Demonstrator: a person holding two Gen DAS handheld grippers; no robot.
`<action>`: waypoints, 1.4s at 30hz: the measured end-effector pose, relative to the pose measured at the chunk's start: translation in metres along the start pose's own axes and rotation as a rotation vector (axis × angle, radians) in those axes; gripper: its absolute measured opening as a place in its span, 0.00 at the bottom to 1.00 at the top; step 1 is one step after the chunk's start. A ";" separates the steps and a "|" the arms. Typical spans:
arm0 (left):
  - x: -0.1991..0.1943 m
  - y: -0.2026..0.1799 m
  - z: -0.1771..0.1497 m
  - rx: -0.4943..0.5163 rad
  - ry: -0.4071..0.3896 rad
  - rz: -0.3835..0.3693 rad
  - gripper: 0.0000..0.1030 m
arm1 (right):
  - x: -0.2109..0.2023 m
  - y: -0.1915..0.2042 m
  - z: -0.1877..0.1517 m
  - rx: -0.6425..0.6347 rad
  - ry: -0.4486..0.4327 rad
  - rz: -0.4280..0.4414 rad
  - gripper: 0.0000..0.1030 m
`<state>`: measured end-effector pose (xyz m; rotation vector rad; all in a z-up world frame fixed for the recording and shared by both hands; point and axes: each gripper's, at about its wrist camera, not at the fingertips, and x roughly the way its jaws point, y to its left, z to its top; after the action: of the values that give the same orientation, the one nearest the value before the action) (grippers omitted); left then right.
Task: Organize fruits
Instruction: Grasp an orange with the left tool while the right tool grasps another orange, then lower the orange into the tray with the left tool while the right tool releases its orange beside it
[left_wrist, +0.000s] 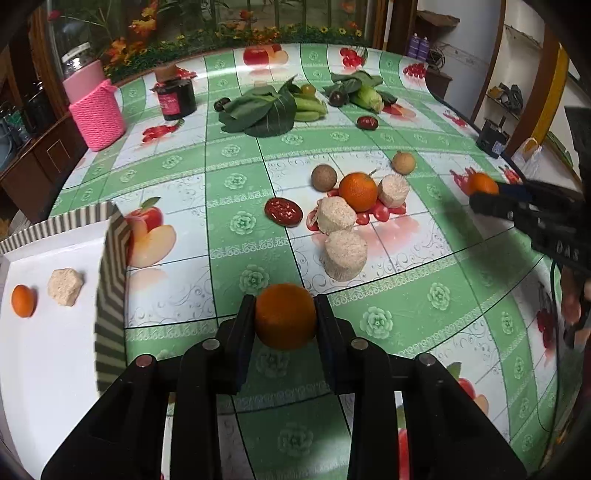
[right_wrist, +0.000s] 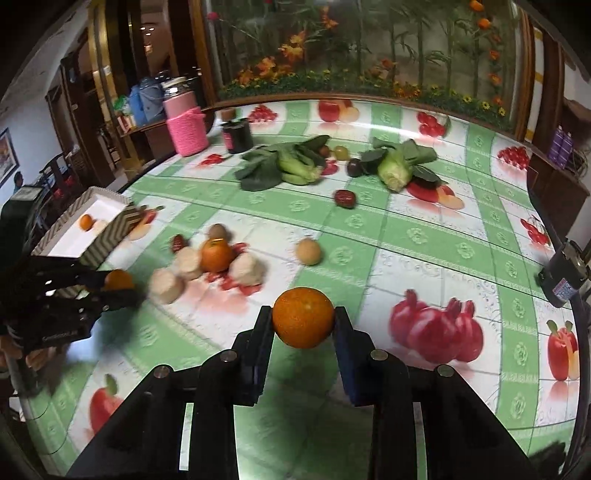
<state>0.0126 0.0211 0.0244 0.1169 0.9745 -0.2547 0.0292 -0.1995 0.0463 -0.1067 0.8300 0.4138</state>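
Both grippers loaded.
Your left gripper (left_wrist: 285, 320) clamps one orange (left_wrist: 285, 316); your right gripper (right_wrist: 303, 320) clamps another orange (right_wrist: 303, 317), tray (left_wrist: 110, 266) left of the first.

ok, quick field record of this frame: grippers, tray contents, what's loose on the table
left gripper: shut on left-held orange
right gripper: shut on right-held orange
tray: holds small orange and one beige puck
loose cluster: centre orange, three beige pucks, two brown round fruits, red date
far side: leafy greens, dark jar, pink knit holder
surface: tablecloth, fruit print
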 end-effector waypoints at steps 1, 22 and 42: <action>-0.005 0.001 0.000 -0.003 -0.011 0.004 0.27 | -0.002 0.007 0.000 -0.006 -0.001 0.009 0.32; -0.070 0.088 -0.019 -0.115 -0.108 0.193 0.28 | 0.006 0.163 0.041 -0.195 -0.025 0.233 0.32; -0.055 0.201 -0.055 -0.337 -0.019 0.247 0.28 | 0.082 0.280 0.072 -0.356 0.086 0.352 0.32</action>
<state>-0.0075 0.2348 0.0368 -0.0731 0.9615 0.1363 0.0166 0.1004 0.0534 -0.3127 0.8551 0.8933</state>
